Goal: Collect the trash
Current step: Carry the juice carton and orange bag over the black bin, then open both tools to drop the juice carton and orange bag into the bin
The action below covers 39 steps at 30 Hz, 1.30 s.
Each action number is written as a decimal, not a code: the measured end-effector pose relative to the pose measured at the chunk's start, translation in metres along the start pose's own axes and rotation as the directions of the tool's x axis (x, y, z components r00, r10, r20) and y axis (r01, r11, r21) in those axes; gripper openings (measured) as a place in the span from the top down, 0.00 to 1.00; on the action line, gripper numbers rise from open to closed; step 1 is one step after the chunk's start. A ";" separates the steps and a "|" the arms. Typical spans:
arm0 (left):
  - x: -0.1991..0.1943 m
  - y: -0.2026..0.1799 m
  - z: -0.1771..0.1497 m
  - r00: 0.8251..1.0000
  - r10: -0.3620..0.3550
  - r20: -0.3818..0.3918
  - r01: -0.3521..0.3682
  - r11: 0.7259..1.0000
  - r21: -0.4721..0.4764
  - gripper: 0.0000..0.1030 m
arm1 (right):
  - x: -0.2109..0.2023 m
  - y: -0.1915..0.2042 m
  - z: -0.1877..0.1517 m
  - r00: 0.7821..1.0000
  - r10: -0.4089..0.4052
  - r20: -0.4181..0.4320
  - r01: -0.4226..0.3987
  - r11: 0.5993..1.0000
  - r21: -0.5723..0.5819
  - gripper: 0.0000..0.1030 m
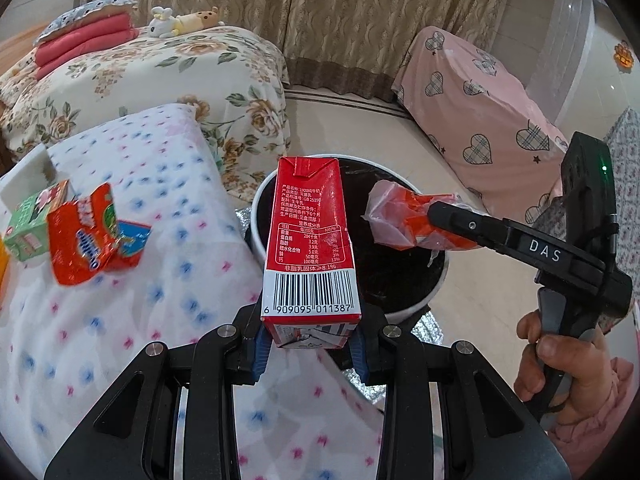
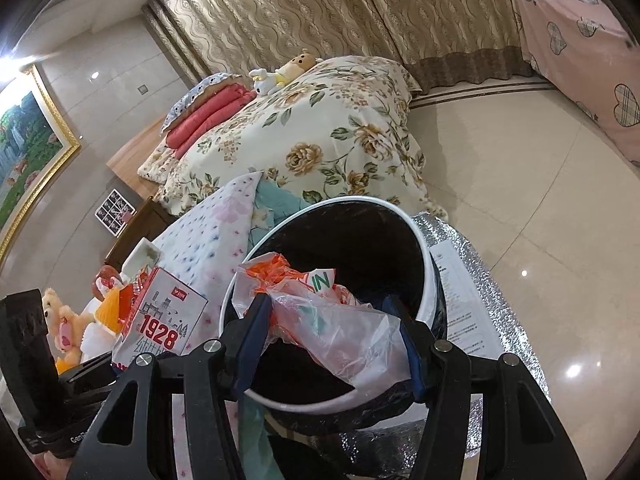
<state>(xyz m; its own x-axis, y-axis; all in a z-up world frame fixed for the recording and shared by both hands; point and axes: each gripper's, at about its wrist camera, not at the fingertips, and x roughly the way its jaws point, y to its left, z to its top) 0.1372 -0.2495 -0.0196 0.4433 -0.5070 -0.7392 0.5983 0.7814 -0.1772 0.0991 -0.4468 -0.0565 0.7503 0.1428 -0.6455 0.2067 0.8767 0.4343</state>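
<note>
My left gripper (image 1: pixel 310 344) is shut on a red milk carton (image 1: pixel 310 240) and holds it upright at the near edge of the white bin with a black liner (image 1: pixel 416 304). My right gripper (image 2: pixel 332 344) is shut on a crumpled clear and orange plastic wrapper (image 2: pixel 344 332) and holds it over the bin's opening (image 2: pixel 360 240). In the left wrist view the right gripper (image 1: pixel 432 216) reaches in from the right with the wrapper (image 1: pixel 396 220). The carton also shows in the right wrist view (image 2: pixel 160 320).
A red snack wrapper (image 1: pixel 86 236) and a green carton (image 1: pixel 30 228) lie on the dotted cloth (image 1: pixel 160 200) at left. A silver foil mat (image 2: pixel 480 280) lies under the bin. A floral bed (image 1: pixel 160 72) and a pink covered seat (image 1: pixel 472 100) stand behind.
</note>
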 end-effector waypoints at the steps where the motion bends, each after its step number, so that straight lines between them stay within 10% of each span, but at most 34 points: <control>1: 0.002 -0.001 0.001 1.000 -0.001 -0.004 0.001 1.000 0.002 0.70 | 0.001 -0.001 0.001 1.000 -0.002 -0.002 0.002 1.000 -0.001 0.43; 17: 0.025 -0.004 0.014 0.998 -0.027 -0.054 0.026 1.000 -0.017 0.70 | 0.018 -0.010 0.016 0.999 -0.039 -0.031 0.039 0.999 -0.005 0.40; 22: 0.019 -0.002 0.011 0.998 -0.037 -0.050 0.035 0.999 -0.042 0.46 | 0.016 -0.012 0.019 0.999 -0.039 -0.034 0.039 0.999 0.011 0.21; 39: -0.037 0.057 -0.042 0.999 0.042 0.021 -0.037 0.978 -0.207 0.39 | 0.012 0.032 -0.002 0.998 0.042 -0.044 -0.042 0.999 -0.011 0.12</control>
<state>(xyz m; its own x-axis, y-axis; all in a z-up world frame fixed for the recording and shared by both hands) 0.1271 -0.1706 -0.0295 0.4818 -0.4813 -0.7322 0.4306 0.8578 -0.2806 0.1137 -0.4161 -0.0515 0.7302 0.1993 -0.6536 0.1681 0.8747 0.4545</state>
